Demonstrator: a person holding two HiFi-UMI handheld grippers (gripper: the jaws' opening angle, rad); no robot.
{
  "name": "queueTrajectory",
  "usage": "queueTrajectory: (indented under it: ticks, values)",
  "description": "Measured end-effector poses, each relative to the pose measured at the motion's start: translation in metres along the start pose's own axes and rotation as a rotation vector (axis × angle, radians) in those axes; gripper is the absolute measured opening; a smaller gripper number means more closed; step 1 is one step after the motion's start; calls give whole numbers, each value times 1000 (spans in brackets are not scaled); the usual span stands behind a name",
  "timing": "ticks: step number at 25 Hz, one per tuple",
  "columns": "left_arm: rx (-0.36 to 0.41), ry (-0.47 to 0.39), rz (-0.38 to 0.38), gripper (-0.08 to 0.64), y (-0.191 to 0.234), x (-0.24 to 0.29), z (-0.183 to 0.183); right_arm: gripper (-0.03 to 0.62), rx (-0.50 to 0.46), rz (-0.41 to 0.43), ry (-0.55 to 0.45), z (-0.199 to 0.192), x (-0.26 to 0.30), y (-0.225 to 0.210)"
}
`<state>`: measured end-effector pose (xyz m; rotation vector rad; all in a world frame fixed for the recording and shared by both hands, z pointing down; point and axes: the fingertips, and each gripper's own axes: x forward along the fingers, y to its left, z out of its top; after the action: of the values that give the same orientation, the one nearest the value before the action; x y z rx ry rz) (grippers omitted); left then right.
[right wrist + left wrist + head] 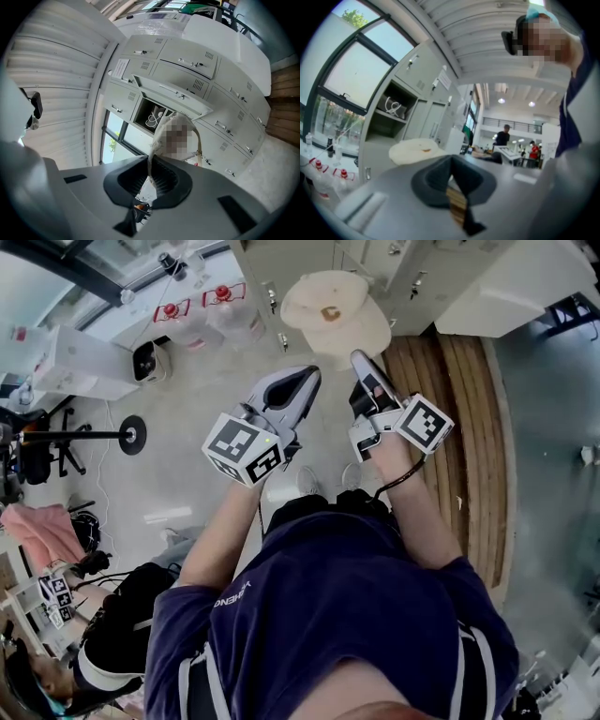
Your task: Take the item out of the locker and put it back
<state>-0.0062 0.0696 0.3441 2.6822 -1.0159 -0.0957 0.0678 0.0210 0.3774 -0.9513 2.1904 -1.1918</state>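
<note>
A room of grey lockers (206, 70) above a pale floor (178, 484). A cream hat (336, 310) is held in the air in front of the open locker compartment (153, 114), just below and in front of it. It lies nearly flat like a disc, with its wide side level and reaching from the right tool (362, 358) towards that compartment. The right tool is clenched on the hat's near edge. The left tool (307, 381), farther from the compartment beside the right one, has its jaws pressed together with nothing between them. A white coiled cord (155, 117) lies inside the compartment.
</note>
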Motion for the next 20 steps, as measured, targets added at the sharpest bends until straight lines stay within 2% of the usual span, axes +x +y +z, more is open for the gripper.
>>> queueTrajectory:
  ticks: [7,20]
  values:
    - [11,-17,51,3,-40,8,-8,23,-9,52,37,12,-40,7]
    - [19,-21,79,3,-45,17,-5,23,-6,83,63,21,-41,10]
